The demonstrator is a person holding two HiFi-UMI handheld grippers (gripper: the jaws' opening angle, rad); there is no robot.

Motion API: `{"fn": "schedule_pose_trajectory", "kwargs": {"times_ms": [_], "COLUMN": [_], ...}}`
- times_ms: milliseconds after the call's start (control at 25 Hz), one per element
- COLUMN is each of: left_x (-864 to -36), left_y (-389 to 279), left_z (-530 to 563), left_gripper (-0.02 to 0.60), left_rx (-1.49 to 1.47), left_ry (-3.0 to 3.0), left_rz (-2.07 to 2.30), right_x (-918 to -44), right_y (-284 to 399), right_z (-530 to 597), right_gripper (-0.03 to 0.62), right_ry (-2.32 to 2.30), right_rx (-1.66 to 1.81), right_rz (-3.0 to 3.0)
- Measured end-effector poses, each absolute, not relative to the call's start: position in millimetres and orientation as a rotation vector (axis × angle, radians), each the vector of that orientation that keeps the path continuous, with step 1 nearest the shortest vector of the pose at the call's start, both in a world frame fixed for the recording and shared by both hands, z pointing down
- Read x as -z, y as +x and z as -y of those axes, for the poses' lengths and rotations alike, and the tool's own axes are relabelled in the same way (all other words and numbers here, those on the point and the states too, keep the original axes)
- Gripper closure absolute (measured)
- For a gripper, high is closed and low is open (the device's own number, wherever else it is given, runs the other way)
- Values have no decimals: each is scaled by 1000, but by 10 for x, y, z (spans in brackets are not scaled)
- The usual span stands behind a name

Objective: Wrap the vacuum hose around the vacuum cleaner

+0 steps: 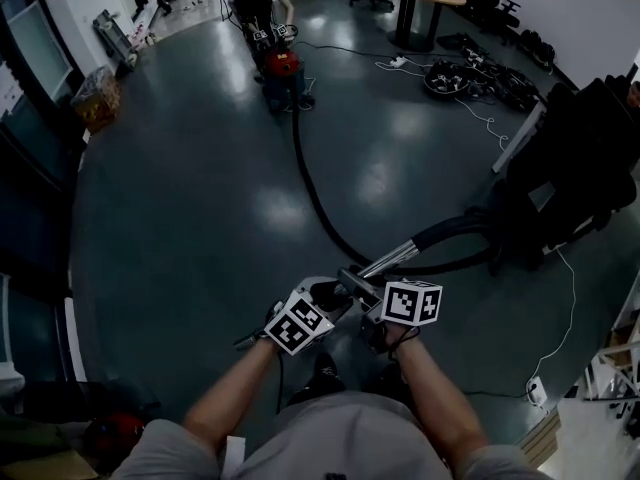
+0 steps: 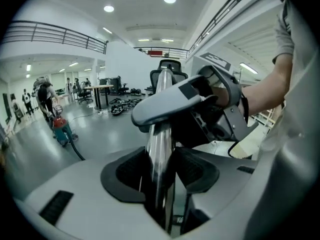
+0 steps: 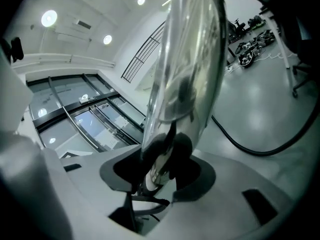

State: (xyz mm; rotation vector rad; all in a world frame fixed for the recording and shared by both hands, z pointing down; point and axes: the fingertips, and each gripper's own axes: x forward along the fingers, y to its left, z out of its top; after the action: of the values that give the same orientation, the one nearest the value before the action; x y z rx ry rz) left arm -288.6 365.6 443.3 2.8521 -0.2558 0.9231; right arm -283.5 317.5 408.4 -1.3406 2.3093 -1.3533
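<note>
Both tools clamp the same chrome wand [image 1: 395,258], a smooth, mirror-bright round tube. The left gripper [image 2: 159,171] has its 2 black, curved pads pressed against the tube's sides, and the right gripper [image 3: 160,171] pinches it the same way a little further along. Each grey plastic tool carries a white cube of black square markers [image 1: 298,326]. In the head view the wand's long axis slants from the grippers up and to the right, where it joins the black flexible hose [image 1: 310,183]. The hose loops at the right, then lies in 1 long curve across the glossy dark floor [image 1: 200,218] to the red vacuum cleaner [image 1: 283,65], well apart from the grippers, beside a person
</note>
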Motion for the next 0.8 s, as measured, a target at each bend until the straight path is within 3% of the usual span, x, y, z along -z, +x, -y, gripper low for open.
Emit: {"fn": "schedule_pose_trajectory", "kwargs": {"times_ms": [440,800], "left_x": [-4651,-4520], "left_y": [-2973,-2211], "left_z": [-3348,-3198], "left_gripper": [406,407], "left_rx": [-1327,-1331], "left_ry": [2823,2774], "left_rz": [289,319], "right_x": [-4014,-3793], "right_y": [-1971,-1152], "right_z": [-2868,-2478], "right_gripper": [424,430], "right_ry": [-1342,-1329], "right_rx": [1350,1262], "right_rz": [-2192,-2116]}}
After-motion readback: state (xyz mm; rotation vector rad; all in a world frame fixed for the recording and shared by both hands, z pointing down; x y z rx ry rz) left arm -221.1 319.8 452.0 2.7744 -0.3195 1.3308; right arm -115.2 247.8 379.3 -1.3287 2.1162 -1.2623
